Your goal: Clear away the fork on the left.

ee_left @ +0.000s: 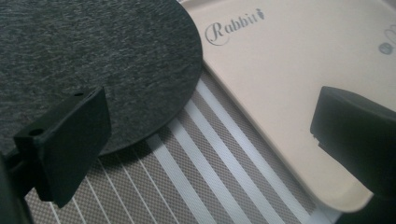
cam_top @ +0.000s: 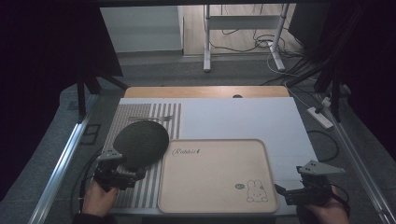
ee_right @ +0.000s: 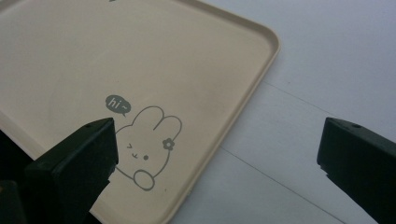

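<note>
A beige tray (cam_top: pixel 215 205) with a rabbit drawing and the word "Rabbit" lies on the table's near middle. A round dark grey felt mat (cam_top: pixel 141 143) rests on a striped placemat (cam_top: pixel 149 116) at its left, its edge just touching the tray's corner. My left gripper (cam_top: pixel 122 176) is held by a hand below the mat, open, with nothing between its jaws; the left gripper view looks over the mat (ee_left: pixel 93 60) and tray edge (ee_left: pixel 289 154). My right gripper (cam_top: pixel 286 192) is open beside the tray's near right corner (ee_right: pixel 268 42).
A white sheet (cam_top: pixel 243 116) covers the table behind the tray, with a wooden table edge (cam_top: pixel 205 91) beyond it. Metal rails (cam_top: pixel 65 158) run along both sides. A power strip (cam_top: pixel 320 116) and cables lie on the floor at right.
</note>
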`<move>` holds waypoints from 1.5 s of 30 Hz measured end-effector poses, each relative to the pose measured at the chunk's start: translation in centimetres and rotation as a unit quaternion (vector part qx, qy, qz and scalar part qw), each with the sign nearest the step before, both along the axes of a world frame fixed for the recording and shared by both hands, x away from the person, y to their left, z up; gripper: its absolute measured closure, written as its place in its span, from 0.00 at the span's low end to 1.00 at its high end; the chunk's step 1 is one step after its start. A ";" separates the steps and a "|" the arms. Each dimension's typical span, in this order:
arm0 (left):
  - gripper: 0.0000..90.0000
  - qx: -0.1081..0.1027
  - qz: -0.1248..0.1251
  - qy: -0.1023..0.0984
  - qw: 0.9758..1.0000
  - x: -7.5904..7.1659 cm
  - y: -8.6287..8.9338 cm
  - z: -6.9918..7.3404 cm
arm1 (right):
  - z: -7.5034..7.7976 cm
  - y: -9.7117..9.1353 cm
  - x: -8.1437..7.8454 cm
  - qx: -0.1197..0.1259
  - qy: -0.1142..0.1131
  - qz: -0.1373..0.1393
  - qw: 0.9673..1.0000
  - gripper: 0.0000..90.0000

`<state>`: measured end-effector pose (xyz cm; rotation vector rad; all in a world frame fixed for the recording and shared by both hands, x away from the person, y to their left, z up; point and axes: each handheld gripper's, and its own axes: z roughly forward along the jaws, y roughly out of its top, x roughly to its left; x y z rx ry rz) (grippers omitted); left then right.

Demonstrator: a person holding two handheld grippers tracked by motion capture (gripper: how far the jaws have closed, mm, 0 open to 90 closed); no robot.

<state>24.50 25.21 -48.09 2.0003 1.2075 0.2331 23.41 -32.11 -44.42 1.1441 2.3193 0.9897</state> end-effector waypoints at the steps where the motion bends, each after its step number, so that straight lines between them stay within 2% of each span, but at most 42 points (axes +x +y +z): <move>1: 0.00 0.001 0.000 0.000 1.000 0.3 0.0 0.0 | 0.0 0.0 0.0 0.000 0.000 0.000 1.000 0.00; 4: 0.00 0.005 0.002 0.000 1.000 1.4 0.0 0.0 | 0.0 0.0 0.0 0.001 0.001 0.000 1.000 0.00; 6: 0.00 0.007 0.005 0.008 1.000 2.0 0.0 0.1 | 0.0 0.0 0.0 0.001 0.000 0.001 1.000 0.00; 7: 0.00 0.007 0.005 0.008 1.000 2.0 0.0 0.1 | 0.0 0.0 0.0 0.001 0.000 0.001 1.000 0.00; 8: 0.00 0.017 0.006 0.010 1.000 2.7 0.0 0.1 | -0.1 0.1 0.0 0.000 0.001 0.002 1.000 0.00; 13: 0.00 0.029 0.008 0.014 0.999 3.9 -0.2 0.1 | -0.1 0.1 0.0 0.000 0.001 0.002 1.000 0.00; 17: 0.00 0.023 0.004 0.025 0.999 4.9 -0.3 0.1 | -0.1 0.1 0.1 -0.001 0.002 0.003 1.000 0.00; 19: 0.00 0.010 -0.001 0.030 0.999 5.6 -0.2 0.2 | -0.1 0.1 0.1 -0.001 0.001 0.003 1.000 0.00; 22: 0.00 0.007 0.004 0.030 1.000 6.2 0.0 0.2 | -0.1 0.1 0.1 -0.002 0.002 0.004 1.000 0.00; 30: 0.00 0.020 0.018 0.032 0.999 7.6 0.5 0.0 | -0.1 0.1 0.1 -0.004 0.003 0.005 1.000 0.00; 31: 0.00 0.029 0.027 0.034 0.999 8.1 0.8 -0.1 | -0.1 0.1 0.1 -0.004 0.003 0.005 1.000 0.00; 33: 0.00 0.028 0.032 0.033 0.999 8.3 1.0 -0.2 | -0.1 0.1 0.1 -0.004 0.003 0.006 1.000 0.00; 34: 0.00 0.018 0.037 0.037 0.998 8.7 1.6 -0.4 | -0.1 0.1 0.1 -0.004 0.003 0.006 1.000 0.00; 37: 0.00 0.027 0.043 0.042 0.998 9.1 2.2 -0.7 | -0.1 0.1 0.1 -0.004 0.003 0.006 1.000 0.00; 41: 0.00 0.023 0.048 0.046 0.998 9.5 2.6 -0.9 | -0.1 0.1 0.1 -0.005 0.004 0.007 1.000 0.00; 45: 0.00 0.032 0.050 0.046 0.997 10.4 2.8 -1.0 | -0.1 0.2 0.1 -0.006 0.004 0.008 1.000 0.00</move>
